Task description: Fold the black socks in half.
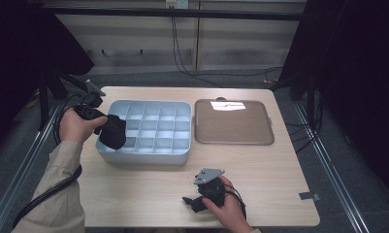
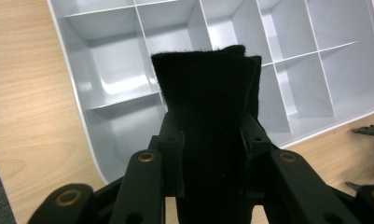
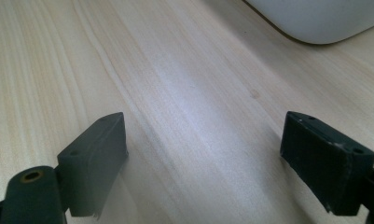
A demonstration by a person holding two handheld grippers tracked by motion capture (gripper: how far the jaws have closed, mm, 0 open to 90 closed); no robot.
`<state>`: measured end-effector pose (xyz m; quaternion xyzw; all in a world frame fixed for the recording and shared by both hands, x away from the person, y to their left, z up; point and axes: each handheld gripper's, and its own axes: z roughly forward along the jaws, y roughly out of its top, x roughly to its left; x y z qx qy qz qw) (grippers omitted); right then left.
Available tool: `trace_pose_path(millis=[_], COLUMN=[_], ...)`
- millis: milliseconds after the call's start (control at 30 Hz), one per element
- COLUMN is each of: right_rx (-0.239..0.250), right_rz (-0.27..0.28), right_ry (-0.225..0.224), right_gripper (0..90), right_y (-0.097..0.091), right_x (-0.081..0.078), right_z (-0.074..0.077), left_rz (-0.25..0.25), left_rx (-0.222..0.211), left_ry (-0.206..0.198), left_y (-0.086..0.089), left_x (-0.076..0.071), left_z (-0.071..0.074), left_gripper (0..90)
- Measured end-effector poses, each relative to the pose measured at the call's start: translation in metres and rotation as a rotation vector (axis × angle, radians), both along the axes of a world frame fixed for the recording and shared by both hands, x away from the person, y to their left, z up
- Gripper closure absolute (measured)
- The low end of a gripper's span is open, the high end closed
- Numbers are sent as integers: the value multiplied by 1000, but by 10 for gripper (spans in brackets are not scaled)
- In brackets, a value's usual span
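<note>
Cloth (image 2: 208,116), black, felt-like and folded into a thick flat strip, is clamped between the jaws of the left gripper (image 2: 208,140). In the high view the cloth (image 1: 113,131) hangs over the near-left corner of the tray (image 1: 148,156), above its compartments and not lying in one. The tray is pale grey moulded plastic, rectangular with rounded corners, split by thin walls into a grid of square cells. Its smooth walls show soft glare. Just right of it lies a lid (image 1: 233,121): flat, brownish, rounded, with a raised rim and a bright reflection. The tabletop (image 1: 260,189) is light wood laminate with a fine straight grain. The right gripper (image 1: 194,200) rests low near the front edge, its jaws wide apart with bare tabletop between them; its pads (image 3: 98,158) are blocky, dark and matte.
</note>
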<state>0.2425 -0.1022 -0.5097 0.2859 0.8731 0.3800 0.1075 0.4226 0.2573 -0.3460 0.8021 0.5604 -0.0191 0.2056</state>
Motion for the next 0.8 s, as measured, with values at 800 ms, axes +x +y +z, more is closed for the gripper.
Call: trace_pose_path(millis=[800], right_rx=[2], right_rz=[-1], right_ry=[-1], right_gripper=[140], right_y=[0], right_x=[0], right_z=[0], left_rz=[22], left_rx=[37], left_ry=[-7], left_y=[13], left_x=[9], left_z=[-18], left_gripper=[679])
